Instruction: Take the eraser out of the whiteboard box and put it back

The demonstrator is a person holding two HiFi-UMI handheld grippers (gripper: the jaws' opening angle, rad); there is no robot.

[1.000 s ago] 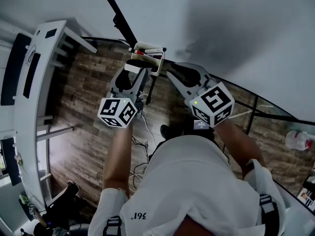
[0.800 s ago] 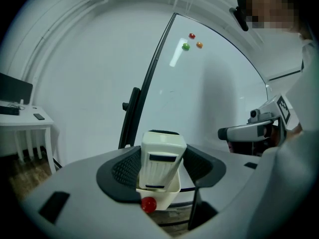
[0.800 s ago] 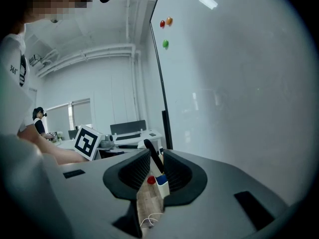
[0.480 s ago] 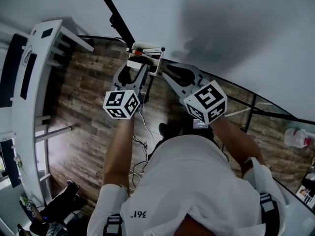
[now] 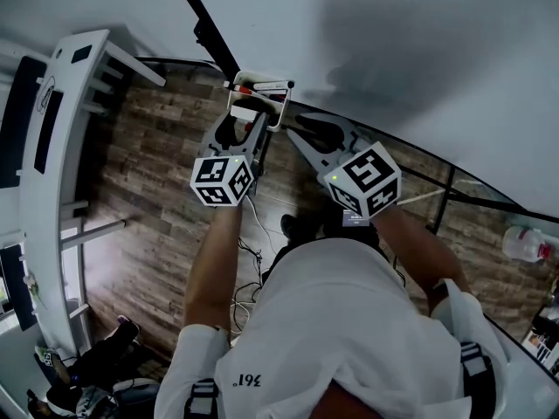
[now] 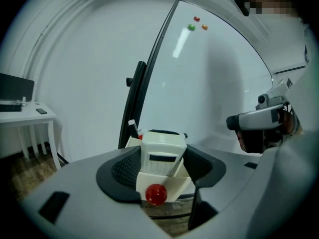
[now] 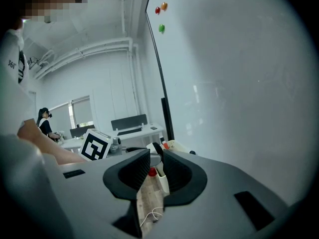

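The left gripper view is the closest. The left gripper has its pads against both sides of the eraser, a narrow grip. The eraser stands upright in the cream whiteboard box, its upper half above the front wall, which carries a red magnet. The box hangs at the bottom of the left edge of the whiteboard, beside a black post. A marker pokes up at the box's back left corner. Small magnets near the board's top edge show only in the two gripper views.

In the right gripper view the right gripper has its jaws moderately apart with nothing between them. Through the gap come only a sliver of the box, the red magnet and wooden floor with a cable. A person among far desks appears in this view alone.

Only the head view shows both grippers together, the right one just beside the box's right side — plus a white desk at the left and a bottle at the right. There the left gripper covers most of the eraser. The eraser's lower part is hidden behind the box wall in every view.
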